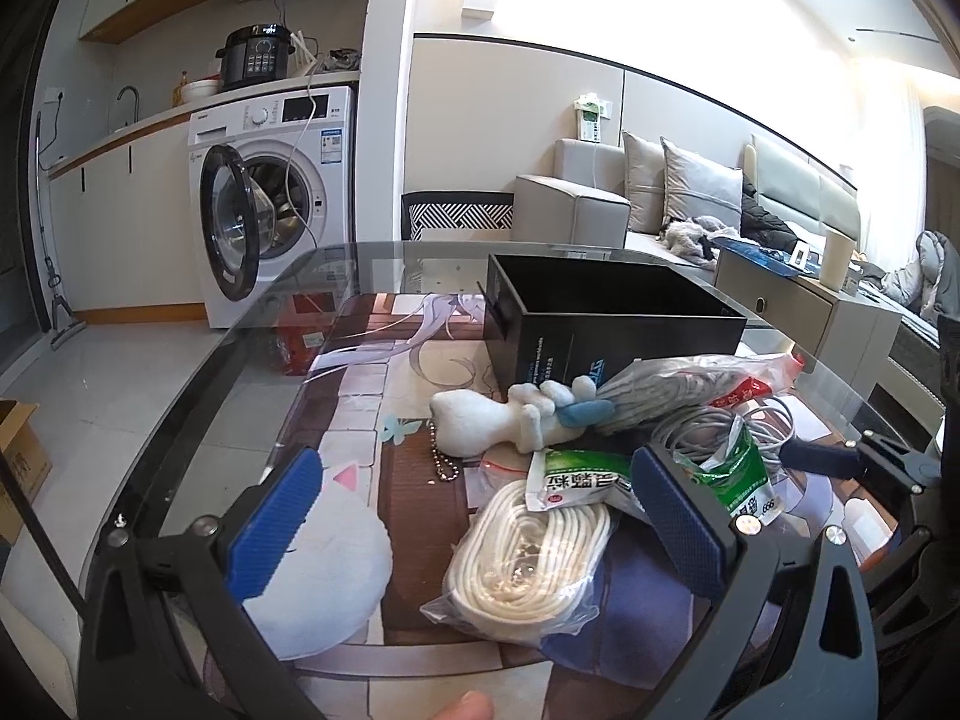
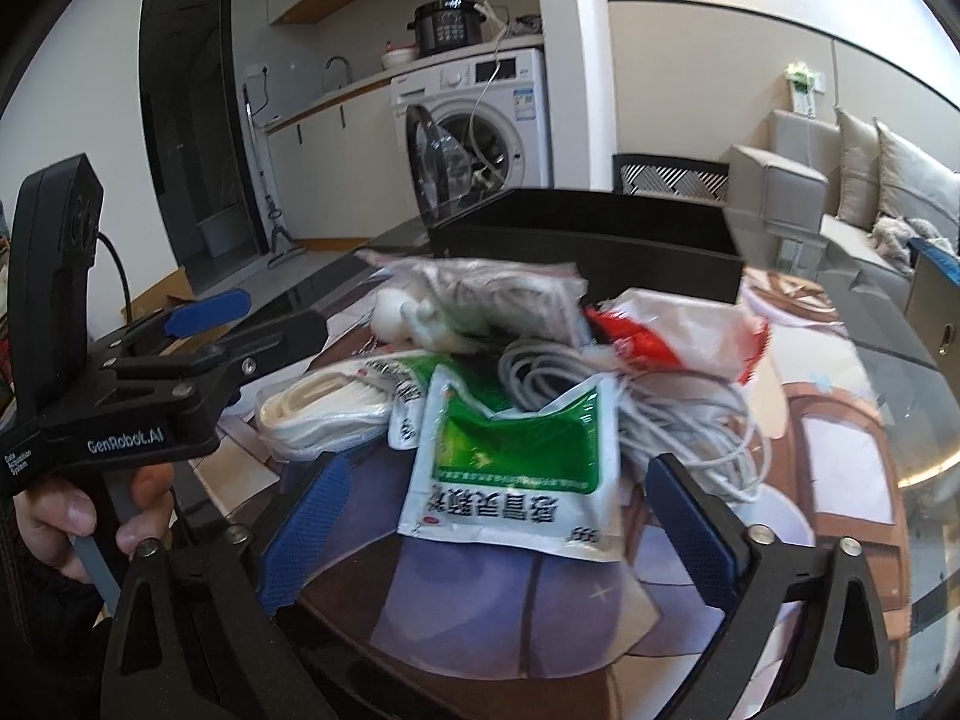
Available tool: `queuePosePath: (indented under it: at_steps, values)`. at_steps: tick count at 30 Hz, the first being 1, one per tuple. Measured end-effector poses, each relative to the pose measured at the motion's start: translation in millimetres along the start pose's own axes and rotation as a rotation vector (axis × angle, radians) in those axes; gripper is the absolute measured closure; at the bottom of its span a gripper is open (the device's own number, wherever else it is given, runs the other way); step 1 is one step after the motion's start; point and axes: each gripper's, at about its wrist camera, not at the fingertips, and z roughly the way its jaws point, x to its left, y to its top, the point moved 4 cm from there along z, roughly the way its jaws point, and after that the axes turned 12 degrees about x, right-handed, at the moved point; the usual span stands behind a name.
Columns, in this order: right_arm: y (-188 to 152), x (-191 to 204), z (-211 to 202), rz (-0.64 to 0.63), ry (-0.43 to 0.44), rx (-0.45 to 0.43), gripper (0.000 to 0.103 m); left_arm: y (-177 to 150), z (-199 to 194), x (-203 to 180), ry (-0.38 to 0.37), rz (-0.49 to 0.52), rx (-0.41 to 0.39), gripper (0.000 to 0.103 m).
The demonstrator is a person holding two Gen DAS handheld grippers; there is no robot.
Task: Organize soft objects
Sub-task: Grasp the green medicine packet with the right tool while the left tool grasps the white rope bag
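A pile of soft items lies on the glass table in front of an open black box (image 1: pixel 606 312). It holds a white plush toy (image 1: pixel 498 423), a bagged white rope coil (image 1: pixel 528 558), green-and-white sachets (image 1: pixel 576 477), a grey cable coil (image 1: pixel 714 423) and a bagged grey cloth (image 1: pixel 672 387). My left gripper (image 1: pixel 474 516) is open, its jaws either side of the rope bag. My right gripper (image 2: pixel 498 531) is open around a green sachet (image 2: pixel 516 468), just above the table. The box (image 2: pixel 594 240), rope (image 2: pixel 324 414) and cable (image 2: pixel 678 414) also show in the right wrist view.
A printed mat (image 1: pixel 372 396) covers the table, with the curved glass edge (image 1: pixel 198 384) to the left. A washing machine (image 1: pixel 276 192) with its door open stands behind. A sofa (image 1: pixel 660 198) and low cabinet (image 1: pixel 798 300) are at the right.
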Motion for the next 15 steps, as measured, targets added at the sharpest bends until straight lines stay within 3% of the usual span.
queuePosePath:
  at_steps: [5,15]
  values:
    - [3,-1,14,0.008,-0.006,0.054,0.006,0,3,4,0.001,-0.01,0.008,0.0]
    - [8,-3,31,-0.019,-0.062,0.119,0.027,-1,5,5,0.008,-0.009,0.015,0.0]
